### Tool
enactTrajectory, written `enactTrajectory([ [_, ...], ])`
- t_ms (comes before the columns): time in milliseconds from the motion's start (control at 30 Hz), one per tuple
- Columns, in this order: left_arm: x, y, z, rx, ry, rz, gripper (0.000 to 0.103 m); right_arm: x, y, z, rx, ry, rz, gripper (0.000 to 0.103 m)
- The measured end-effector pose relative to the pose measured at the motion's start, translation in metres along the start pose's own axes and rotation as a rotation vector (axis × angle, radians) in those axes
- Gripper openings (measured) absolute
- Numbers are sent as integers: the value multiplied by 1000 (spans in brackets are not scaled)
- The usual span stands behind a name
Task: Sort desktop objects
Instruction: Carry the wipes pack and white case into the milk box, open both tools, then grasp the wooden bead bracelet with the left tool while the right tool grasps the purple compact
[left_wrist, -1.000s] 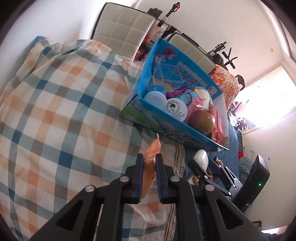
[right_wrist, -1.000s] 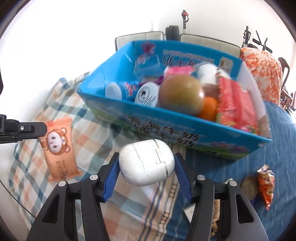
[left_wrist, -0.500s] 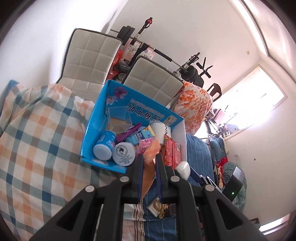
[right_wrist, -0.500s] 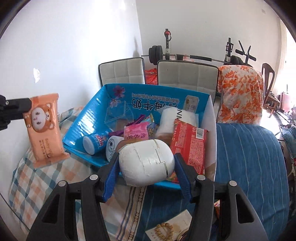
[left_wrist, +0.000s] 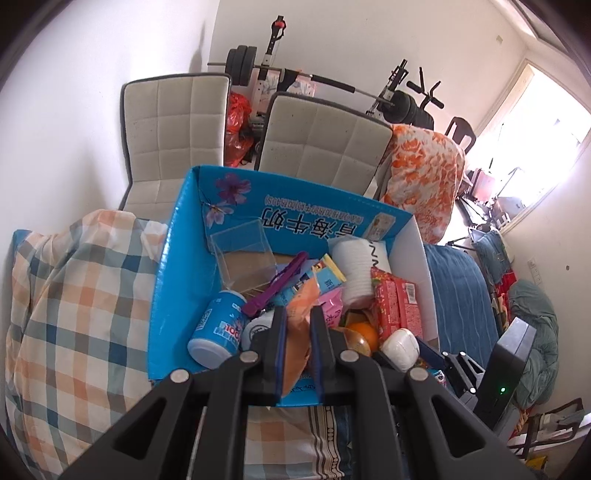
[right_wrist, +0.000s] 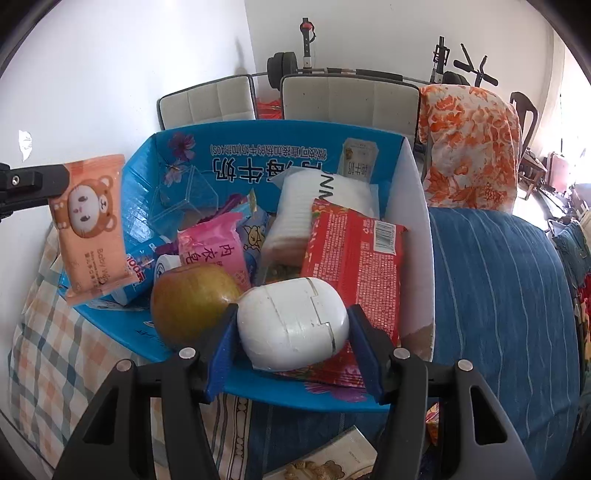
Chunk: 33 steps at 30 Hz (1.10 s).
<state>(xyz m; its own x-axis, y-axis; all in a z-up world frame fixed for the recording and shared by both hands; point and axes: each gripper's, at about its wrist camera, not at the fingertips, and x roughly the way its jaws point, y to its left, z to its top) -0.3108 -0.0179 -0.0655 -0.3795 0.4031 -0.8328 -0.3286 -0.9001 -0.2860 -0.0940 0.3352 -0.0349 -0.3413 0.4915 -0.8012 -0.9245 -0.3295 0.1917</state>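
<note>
White plastic egg-shaped case (right_wrist: 293, 323) sits clamped crosswise in the right claw (right_wrist: 291, 347) over the near rim of the blue carton (right_wrist: 419, 221), while the left claw (left_wrist: 296, 334) grips an orange wet-wipes pack (right_wrist: 92, 225) edge-on above the carton's left wall, farther in.

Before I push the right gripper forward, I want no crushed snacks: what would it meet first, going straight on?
Probably the red snack packet in the blue box, directly beyond the white case held by the right gripper; depth is unclear.
</note>
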Motion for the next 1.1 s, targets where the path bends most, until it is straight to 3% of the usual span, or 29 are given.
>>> enactTrajectory([
  [500, 62, -3, -9, 3, 97, 80, 12, 4, -1, 6, 0, 16, -16, 60],
  [667, 73, -6, -8, 28, 96, 114, 12, 10, 1, 15, -24, 25, -26, 60],
  [967, 69, 24, -31, -186, 140, 34, 12, 16, -9, 13, -64, 37, -30, 60],
  [1033, 76, 32, -45, -230, 187, 32, 12, 17, -18, 14, -37, 44, -24, 60],
  [1100, 79, 40, -64, -250, 180, 48, 4, 19, -25, 16, -20, 51, -21, 60],
])
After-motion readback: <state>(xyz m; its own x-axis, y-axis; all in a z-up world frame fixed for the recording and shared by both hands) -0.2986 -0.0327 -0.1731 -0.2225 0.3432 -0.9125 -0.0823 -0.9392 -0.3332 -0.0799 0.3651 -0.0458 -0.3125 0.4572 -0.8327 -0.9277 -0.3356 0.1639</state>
